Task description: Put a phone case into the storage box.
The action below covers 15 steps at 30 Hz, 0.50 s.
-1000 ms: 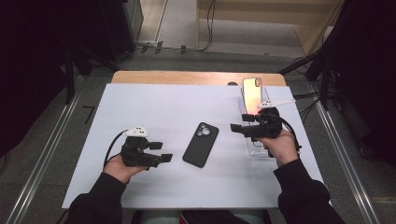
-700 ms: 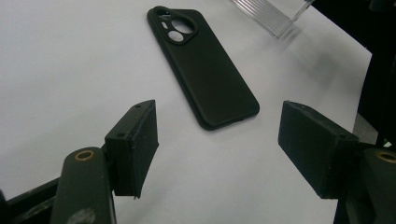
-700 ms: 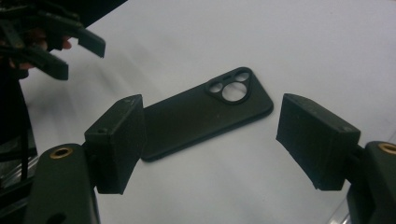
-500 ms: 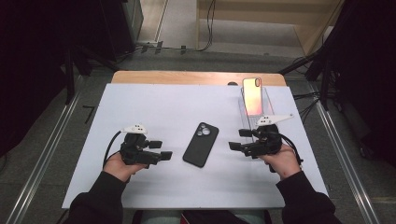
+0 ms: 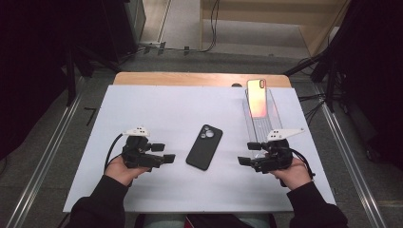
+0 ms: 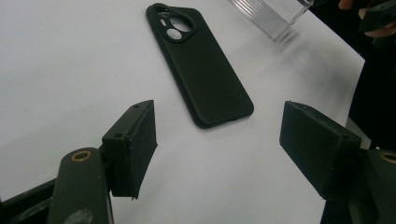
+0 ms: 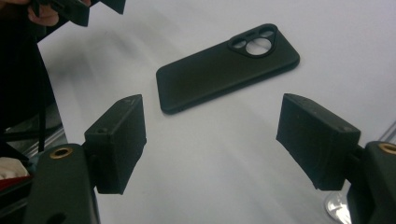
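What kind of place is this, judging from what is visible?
Probably a lab or recording workspace: a white table on a grey floor between metal rails, loose black cables behind it, and a black phone case laid out between two hand-held grippers.

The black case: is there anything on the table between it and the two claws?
Nothing visible. The black case lies flat on bare white table between the left claw and the right claw; both are open and point at it.

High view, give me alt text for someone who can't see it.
A black phone case lies on a white table between the open left gripper and open right gripper, both aimed at it. Behind the right gripper, a phone leans on a clear stand.
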{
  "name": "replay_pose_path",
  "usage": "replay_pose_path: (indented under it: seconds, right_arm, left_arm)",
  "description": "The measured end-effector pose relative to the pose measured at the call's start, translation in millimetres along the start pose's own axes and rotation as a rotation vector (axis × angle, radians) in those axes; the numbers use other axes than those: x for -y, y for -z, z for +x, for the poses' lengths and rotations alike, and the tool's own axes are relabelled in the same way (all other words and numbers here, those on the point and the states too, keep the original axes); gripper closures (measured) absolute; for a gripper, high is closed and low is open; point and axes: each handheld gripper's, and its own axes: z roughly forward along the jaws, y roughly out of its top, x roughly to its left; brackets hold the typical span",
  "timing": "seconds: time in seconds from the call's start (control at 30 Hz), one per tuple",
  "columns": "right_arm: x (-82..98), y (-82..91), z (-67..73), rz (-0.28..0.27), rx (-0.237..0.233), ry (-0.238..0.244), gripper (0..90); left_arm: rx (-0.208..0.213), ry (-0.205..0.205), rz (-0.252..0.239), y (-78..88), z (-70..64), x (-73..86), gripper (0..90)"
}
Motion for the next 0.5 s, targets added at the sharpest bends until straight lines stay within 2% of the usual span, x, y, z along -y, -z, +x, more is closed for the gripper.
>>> replay_pose_path:
  seconds: [0.5]
  right_arm:
    - [17.5, -0.9, 1.5, 0.036, -0.004, 0.023, 22.0]
  left_arm:
    - [-0.007, -0.019, -0.008, -0.7, -5.0, -0.3, 27.7]
